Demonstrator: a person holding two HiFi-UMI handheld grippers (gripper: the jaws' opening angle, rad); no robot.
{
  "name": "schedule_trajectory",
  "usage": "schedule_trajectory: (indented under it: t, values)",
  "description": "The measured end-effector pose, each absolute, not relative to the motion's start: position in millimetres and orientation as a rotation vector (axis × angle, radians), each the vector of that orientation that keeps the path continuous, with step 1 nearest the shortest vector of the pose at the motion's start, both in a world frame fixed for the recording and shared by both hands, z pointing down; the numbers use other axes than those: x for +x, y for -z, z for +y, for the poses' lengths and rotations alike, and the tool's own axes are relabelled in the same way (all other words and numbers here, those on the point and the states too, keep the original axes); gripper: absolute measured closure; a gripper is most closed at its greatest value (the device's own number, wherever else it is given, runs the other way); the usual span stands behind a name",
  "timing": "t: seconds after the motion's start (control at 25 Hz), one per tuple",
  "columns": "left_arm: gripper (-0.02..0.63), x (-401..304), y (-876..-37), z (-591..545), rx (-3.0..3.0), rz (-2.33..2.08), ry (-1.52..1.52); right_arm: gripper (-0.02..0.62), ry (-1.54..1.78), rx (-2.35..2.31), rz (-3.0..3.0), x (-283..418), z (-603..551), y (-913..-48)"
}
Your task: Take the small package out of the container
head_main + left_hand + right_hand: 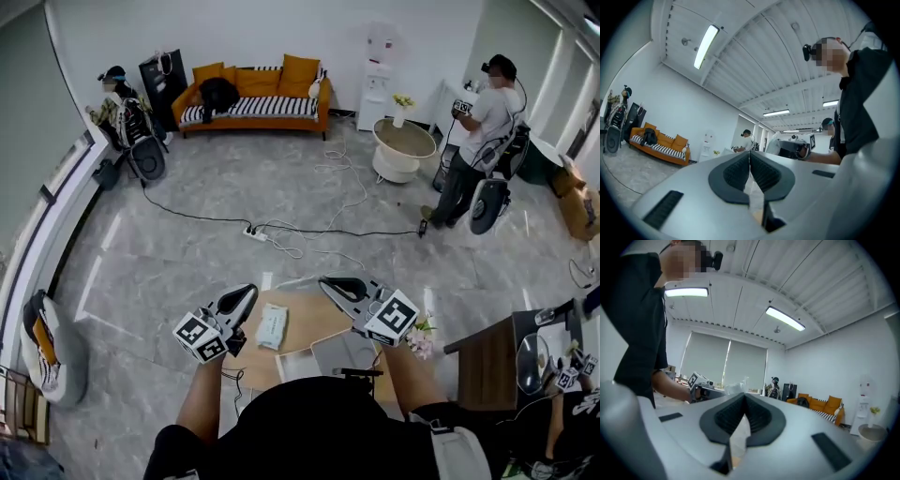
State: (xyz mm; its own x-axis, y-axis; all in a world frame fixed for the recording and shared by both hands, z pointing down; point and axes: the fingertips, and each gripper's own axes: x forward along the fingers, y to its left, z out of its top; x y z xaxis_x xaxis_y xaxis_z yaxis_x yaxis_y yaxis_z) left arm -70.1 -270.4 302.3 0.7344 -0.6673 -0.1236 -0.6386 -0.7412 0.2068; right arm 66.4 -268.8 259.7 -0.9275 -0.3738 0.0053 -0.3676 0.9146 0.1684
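1. My left gripper (249, 292) hangs above the left side of the wooden table (314, 314). Its jaws are pressed together with nothing between them, and only a sliver of light shows below the pads.
2. My right gripper (326, 281) hangs above the table's right side, its jaws likewise closed tight and empty.
3. Both grippers point roughly level, out into the room, so neither is aimed at anything on the table.
4. The small package (272, 326), white and flat, lies on bare wood on the table's left half, beneath my left gripper.
5. What I take for the container (345, 352), a shallow grey box, sits on the table's near right part, close to the package but apart from it.
6. I judge the job done, because the package lies outside the container on open wood.
7. I think I hold both grippers closed and clear above the table because nothing there is left to grasp, and that keeps them from knocking the package.
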Motion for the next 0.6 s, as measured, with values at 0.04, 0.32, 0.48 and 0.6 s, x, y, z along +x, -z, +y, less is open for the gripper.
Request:
schedule_trajectory:
  t: [0.04, 0.32, 0.48, 0.6]
  values:
    - [0.586, -70, -297, -270, 2.785, -1.051, 0.307, 0.584, 0.259, 0.585, -3.072, 72, -267, -252]
    - [0.586, -79, -285, -270, 2.791, -1.055, 0.379, 0.584, 0.171, 0.551, -3.291, 99, -261, -225]
    - [0.586, -77, -282, -266, 2.816, -1.026, 0.383, 0.584, 0.107, 0.521, -3.339, 94, -267, -227]
    - [0.586, -70, -280, -262, 2.823, -0.987, 0.393, 0.584, 0.049, 0.5, -3.366, 94, -269, -229]
